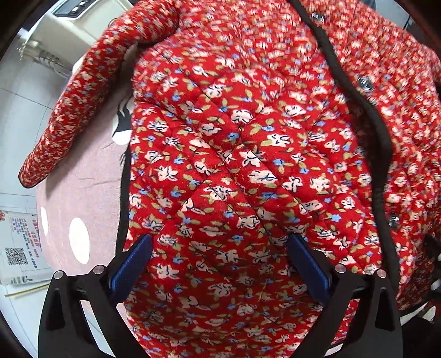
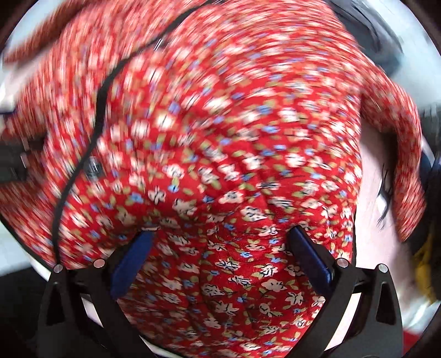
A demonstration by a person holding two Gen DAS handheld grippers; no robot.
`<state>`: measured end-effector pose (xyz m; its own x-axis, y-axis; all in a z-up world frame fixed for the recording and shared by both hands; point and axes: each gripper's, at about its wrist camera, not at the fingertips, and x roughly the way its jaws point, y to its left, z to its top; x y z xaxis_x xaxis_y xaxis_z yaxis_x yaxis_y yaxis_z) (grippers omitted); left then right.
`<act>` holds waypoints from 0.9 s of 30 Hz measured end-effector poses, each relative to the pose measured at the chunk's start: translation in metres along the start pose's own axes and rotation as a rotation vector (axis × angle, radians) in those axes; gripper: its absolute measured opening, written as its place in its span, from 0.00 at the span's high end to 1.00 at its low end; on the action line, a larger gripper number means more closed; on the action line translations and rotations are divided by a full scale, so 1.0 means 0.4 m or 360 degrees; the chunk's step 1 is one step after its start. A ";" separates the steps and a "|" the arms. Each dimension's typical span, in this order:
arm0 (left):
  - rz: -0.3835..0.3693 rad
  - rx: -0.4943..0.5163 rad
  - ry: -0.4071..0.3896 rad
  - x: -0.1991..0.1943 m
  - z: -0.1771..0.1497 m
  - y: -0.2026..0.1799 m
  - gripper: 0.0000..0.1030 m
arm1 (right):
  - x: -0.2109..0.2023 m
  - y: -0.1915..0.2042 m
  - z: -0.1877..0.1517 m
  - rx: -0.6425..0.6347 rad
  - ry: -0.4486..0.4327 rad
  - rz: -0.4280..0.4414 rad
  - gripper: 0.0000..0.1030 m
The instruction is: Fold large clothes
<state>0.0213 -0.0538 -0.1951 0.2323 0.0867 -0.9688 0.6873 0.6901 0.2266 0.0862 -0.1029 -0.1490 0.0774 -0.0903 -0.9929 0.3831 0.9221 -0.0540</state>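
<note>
A red quilted jacket (image 1: 248, 154) with a small flower print, black trim and metal snap buttons (image 1: 365, 82) fills the left wrist view. One sleeve (image 1: 71, 110) hangs out to the left. My left gripper (image 1: 220, 242) is open, its blue pads (image 1: 132, 264) spread wide with jacket cloth bulging between them. The same jacket (image 2: 220, 165) fills the right wrist view, blurred by motion, with a sleeve (image 2: 405, 154) at the right. My right gripper (image 2: 223, 236) is open too, blue pads (image 2: 311, 256) wide apart over the cloth.
The jacket lies on a pink cloth with white dots (image 1: 80, 198). A white appliance (image 1: 77, 22) stands at the back left on a tiled floor. A printed leaflet (image 1: 22, 245) lies at the left. A yellow object (image 2: 424, 264) sits at the right edge.
</note>
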 end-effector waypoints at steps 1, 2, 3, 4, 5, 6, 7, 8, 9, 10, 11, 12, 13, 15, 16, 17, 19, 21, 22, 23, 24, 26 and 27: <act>-0.0005 -0.0009 -0.0013 -0.014 -0.009 -0.001 0.06 | -0.024 -0.035 -0.005 0.0128 -0.0057 0.0086 0.05; -0.0012 -0.0015 -0.0020 -0.022 -0.013 0.001 0.06 | -0.038 -0.059 -0.009 0.0212 -0.0092 0.0128 0.05; -0.0025 -0.0028 -0.0025 -0.032 -0.020 0.002 0.06 | -0.052 -0.089 -0.014 0.0314 -0.0128 0.0169 0.05; -0.0030 -0.0037 -0.0025 -0.036 -0.022 0.004 0.06 | -0.066 -0.133 -0.021 0.0452 -0.0169 0.0217 0.05; -0.0033 -0.0047 -0.0027 -0.040 -0.023 0.005 0.06 | -0.075 -0.165 -0.029 0.0554 -0.0199 0.0246 0.05; -0.0043 -0.0061 -0.0022 -0.043 -0.026 0.005 0.06 | -0.081 -0.198 -0.038 0.0653 -0.0223 0.0259 0.05; -0.0052 -0.0067 -0.0018 -0.044 -0.028 0.007 0.06 | -0.084 -0.241 -0.050 0.0773 -0.0248 0.0263 0.05; -0.0059 -0.0072 -0.0013 -0.042 -0.028 0.004 0.06 | -0.082 -0.274 -0.060 0.0856 -0.0256 0.0264 0.05; -0.0061 -0.0072 -0.0011 -0.042 -0.028 0.008 0.06 | -0.079 -0.300 -0.065 0.0914 -0.0258 0.0271 0.05; -0.0057 -0.0066 -0.0008 -0.042 -0.028 0.005 0.06 | -0.074 -0.337 -0.077 0.1005 -0.0261 0.0284 0.05; -0.0053 -0.0057 -0.0009 -0.043 -0.027 0.003 0.06 | -0.070 -0.374 -0.092 0.1107 -0.0273 0.0299 0.05; -0.0048 -0.0042 -0.0012 -0.045 -0.028 -0.001 0.06 | -0.066 -0.409 -0.107 0.1205 -0.0295 0.0322 0.05; -0.0043 -0.0031 -0.0014 -0.048 -0.025 -0.004 0.06 | -0.064 -0.438 -0.120 0.1282 -0.0318 0.0340 0.05; -0.0034 -0.0005 -0.0024 -0.046 -0.018 -0.001 0.06 | -0.060 -0.494 -0.145 0.1437 -0.0374 0.0352 0.05; -0.0033 0.0002 -0.0027 -0.051 -0.017 0.001 0.06 | -0.058 -0.529 -0.162 0.1523 -0.0420 0.0355 0.05; -0.0034 0.0012 -0.0028 -0.055 -0.018 0.000 0.06 | -0.057 -0.562 -0.179 0.1611 -0.0472 0.0348 0.05; -0.0034 0.0025 -0.0031 -0.057 -0.023 -0.005 0.06 | -0.055 -0.613 -0.202 0.1766 -0.0566 0.0330 0.05; -0.0039 0.0035 -0.0026 -0.061 -0.020 -0.009 0.06 | -0.047 -0.680 -0.231 0.1961 -0.0658 0.0334 0.05; -0.0038 0.0041 -0.0023 -0.064 -0.024 -0.015 0.06 | -0.040 -0.702 -0.246 0.2044 -0.0683 0.0348 0.05; -0.0035 0.0045 -0.0021 -0.066 -0.027 -0.026 0.06 | -0.030 -0.725 -0.264 0.2149 -0.0708 0.0366 0.05; -0.0031 0.0055 -0.0018 -0.066 -0.027 -0.026 0.06 | -0.023 -0.745 -0.279 0.2224 -0.0726 0.0381 0.05; -0.0024 0.0070 -0.0017 -0.071 -0.032 -0.038 0.06 | 0.004 -0.785 -0.308 0.2439 -0.0765 0.0422 0.08; -0.0021 0.0079 -0.0018 -0.072 -0.035 -0.039 0.06 | 0.015 -0.799 -0.319 0.2517 -0.0784 0.0441 0.12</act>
<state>-0.0057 -0.0570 -0.1723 0.2309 0.0695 -0.9705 0.7235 0.6547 0.2190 -0.1531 -0.3501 -0.1512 0.4402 -0.3845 -0.8114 0.7708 -0.3017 0.5611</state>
